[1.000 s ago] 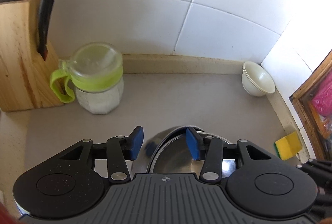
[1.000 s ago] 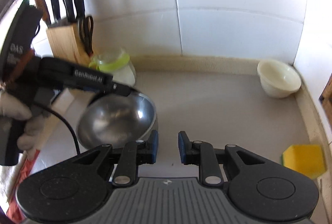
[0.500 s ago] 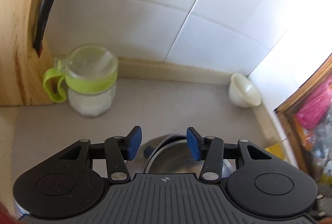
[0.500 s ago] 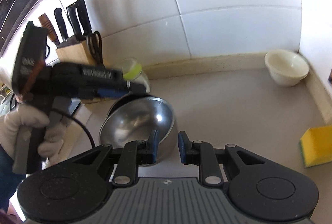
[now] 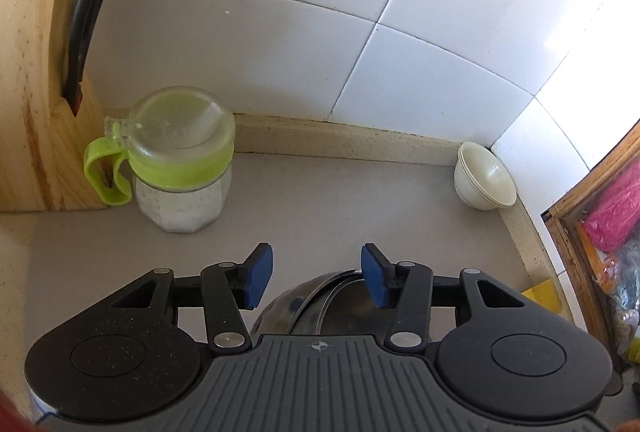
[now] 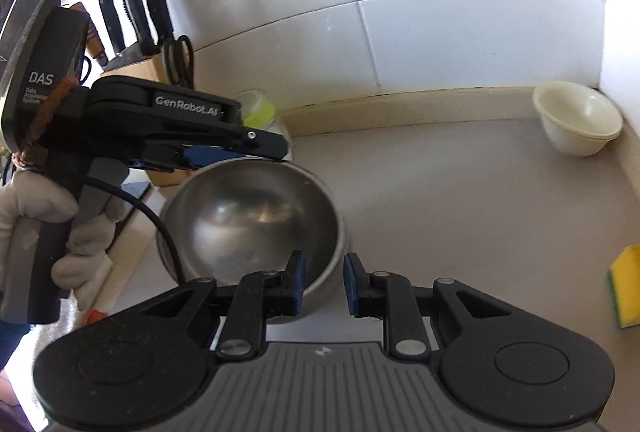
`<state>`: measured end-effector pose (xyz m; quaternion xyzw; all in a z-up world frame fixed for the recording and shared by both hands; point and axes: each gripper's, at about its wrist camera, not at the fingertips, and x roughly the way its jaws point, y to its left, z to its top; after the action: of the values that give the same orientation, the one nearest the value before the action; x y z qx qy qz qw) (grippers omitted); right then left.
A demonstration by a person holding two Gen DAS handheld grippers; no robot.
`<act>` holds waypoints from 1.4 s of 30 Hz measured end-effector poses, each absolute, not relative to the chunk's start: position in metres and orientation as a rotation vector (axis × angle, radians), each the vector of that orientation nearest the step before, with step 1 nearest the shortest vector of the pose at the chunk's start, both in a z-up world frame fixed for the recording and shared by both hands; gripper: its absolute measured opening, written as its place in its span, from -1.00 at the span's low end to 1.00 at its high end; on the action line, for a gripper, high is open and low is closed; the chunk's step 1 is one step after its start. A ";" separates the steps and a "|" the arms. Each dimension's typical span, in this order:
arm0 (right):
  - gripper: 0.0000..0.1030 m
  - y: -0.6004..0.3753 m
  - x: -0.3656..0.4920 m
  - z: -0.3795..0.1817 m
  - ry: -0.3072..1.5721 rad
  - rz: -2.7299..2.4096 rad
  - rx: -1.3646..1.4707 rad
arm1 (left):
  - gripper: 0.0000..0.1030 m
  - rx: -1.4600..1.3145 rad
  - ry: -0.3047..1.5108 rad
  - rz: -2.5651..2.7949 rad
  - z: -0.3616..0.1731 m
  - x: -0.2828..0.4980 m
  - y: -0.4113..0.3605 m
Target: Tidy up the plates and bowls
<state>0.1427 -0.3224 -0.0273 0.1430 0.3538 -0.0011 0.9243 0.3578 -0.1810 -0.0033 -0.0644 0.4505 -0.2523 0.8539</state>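
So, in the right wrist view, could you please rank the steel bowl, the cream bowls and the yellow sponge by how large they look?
1. Steel bowl, clearly largest, though nearest the camera.
2. Cream bowls.
3. Yellow sponge, cut off by the picture's edge, so its rank is unsure.

A silvery, mirror-like finish is shown by the steel bowl [image 6: 256, 224]. The stacked small bowls [image 6: 580, 121] are coloured cream. The table [image 5: 340, 207] is seen in pale grey, edged in speckled beige. White tiles with dark grout lines cover the wall [image 5: 280, 43]. The jar [image 5: 182, 159] is clear with a lime-green band and handle, its contents white. The knife block [image 5: 36, 103] is light wood; the knife handles are black. The sponge [image 6: 624, 288] is yellow with a green layer. Blue pads are carried on black fingers [image 5: 258, 276]. The glove [image 6: 36, 207] is white.
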 end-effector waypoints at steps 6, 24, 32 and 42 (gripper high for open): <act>-0.53 -0.333 0.141 -0.022 0.684 -0.015 0.310 | 0.11 -0.172 0.853 -0.578 0.015 0.332 -0.162; -0.53 -0.351 0.229 -0.010 0.670 0.039 0.190 | 0.15 -0.116 0.888 -0.593 -0.015 0.247 -0.166; -0.53 -0.360 0.256 -0.041 0.763 0.092 0.317 | 0.16 -0.106 0.834 -0.521 -0.007 0.251 -0.162; -0.50 -0.383 0.222 -0.029 0.674 0.051 0.414 | 0.17 -0.108 0.806 -0.552 0.002 0.239 -0.155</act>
<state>0.2221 -0.3827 -0.0286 0.2015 0.3282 0.0249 0.9225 0.2389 -0.1550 0.0017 -0.0520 0.3870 -0.2650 0.8816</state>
